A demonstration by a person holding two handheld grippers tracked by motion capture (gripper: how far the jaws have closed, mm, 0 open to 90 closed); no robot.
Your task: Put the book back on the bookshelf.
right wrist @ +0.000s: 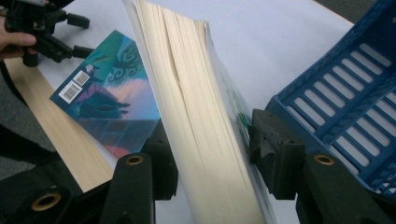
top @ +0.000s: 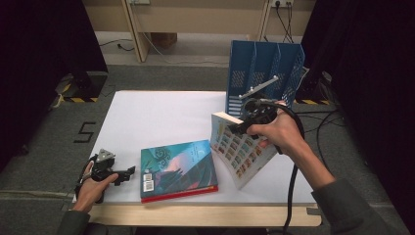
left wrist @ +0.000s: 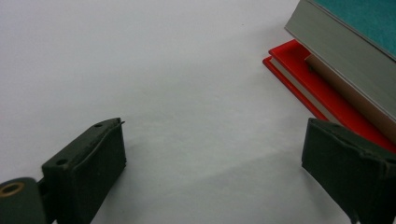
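1. High view. A blue file rack [top: 264, 73] stands at the far right of the white bench [top: 156, 112]. Just in front of it, on the person's side, the right hand [top: 274, 132] carries the right tool [top: 237, 129] at the upper edge of a thick book [top: 240, 152] with a grid of small pictures on its cover. The thick book leans, with its lower corner on the bench.
2. High view, continued. Well apart from the rack, to its left and nearer the person, a teal book [top: 176, 166] lies flat on a red book [top: 181, 192]. Farther left again rests the left tool [top: 128, 172].
3. Left gripper view. The left tool [left wrist: 215, 140] has its jaws wide apart with nothing between them, low over bare bench [left wrist: 140, 60]. The teal book [left wrist: 359, 16] and red book [left wrist: 299, 65] lie ahead, on the side towards the rack.
4. Right gripper view. The right tool [right wrist: 210, 149] has a jaw on each side of the thick book [right wrist: 187, 93], whose page edge faces the camera. The pads sit at or very near both covers, and I cannot tell whether they press.
5. Right gripper view, continued. The rack [right wrist: 345, 93] lies just beside the right-hand jaw.
6. Judgement. The right hand is much the nearer to the rack. The book's long axis slants away from upright, so slotting it in would call for standing it straight and in line with a compartment.
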